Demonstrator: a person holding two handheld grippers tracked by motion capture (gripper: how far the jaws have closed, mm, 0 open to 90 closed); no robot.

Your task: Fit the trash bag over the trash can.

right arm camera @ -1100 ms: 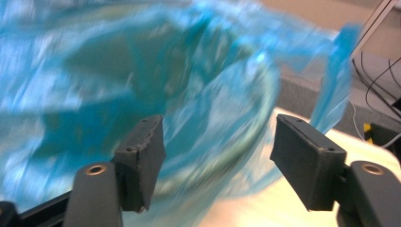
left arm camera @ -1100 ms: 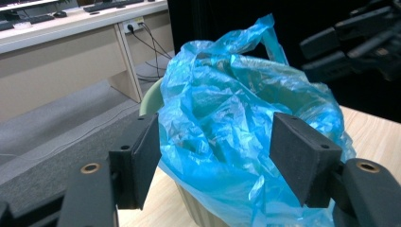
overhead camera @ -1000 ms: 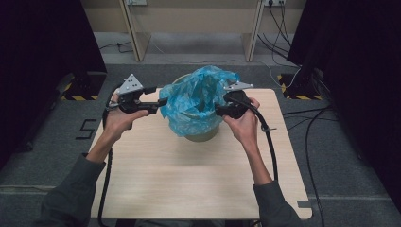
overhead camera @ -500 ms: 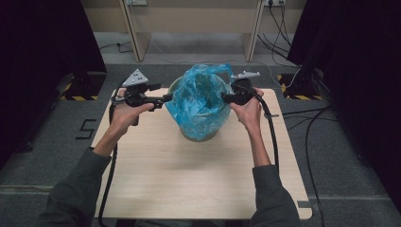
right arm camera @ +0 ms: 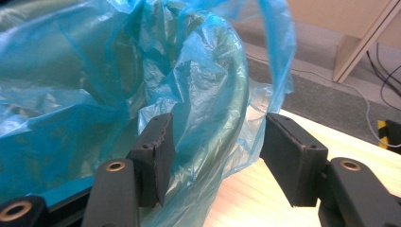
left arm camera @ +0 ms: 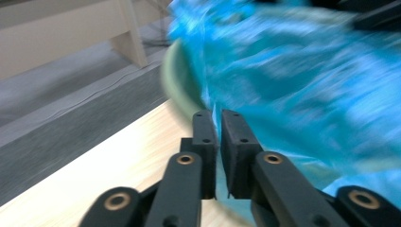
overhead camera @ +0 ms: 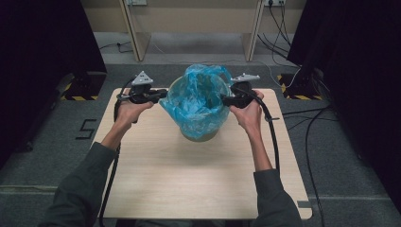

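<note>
While the left gripper [overhead camera: 158,96] has its jaws pinched together on a thin fold of the blue plastic bag [overhead camera: 196,101], having just closed on it, the right gripper [overhead camera: 227,100] stands with its jaws well apart, the bag's film and the bin's rim between them but the pads not pressing on either. In the left gripper view the two black jaws meet with only a sliver of blue film showing in the gap; the rest of that view is blurred.

The bag lines a pale green round bin [overhead camera: 201,135] that stands on the far half of a light wooden table [overhead camera: 189,179], about midway between the two hands. Loose film bunches up above the far rim and hangs over the near side. The left hand [overhead camera: 130,109] and right hand [overhead camera: 248,113] sit on either side of the bin, forearms in grey sleeves.

The table stands on grey carpet. A dark "5" marking [overhead camera: 85,128] lies on the floor to the left. Black curtains [overhead camera: 42,47] hang on both sides, pale wooden furniture legs [overhead camera: 130,28] stand beyond, and cables [overhead camera: 307,118] trail across the floor on the right near yellow-black striped tape [overhead camera: 293,97].
</note>
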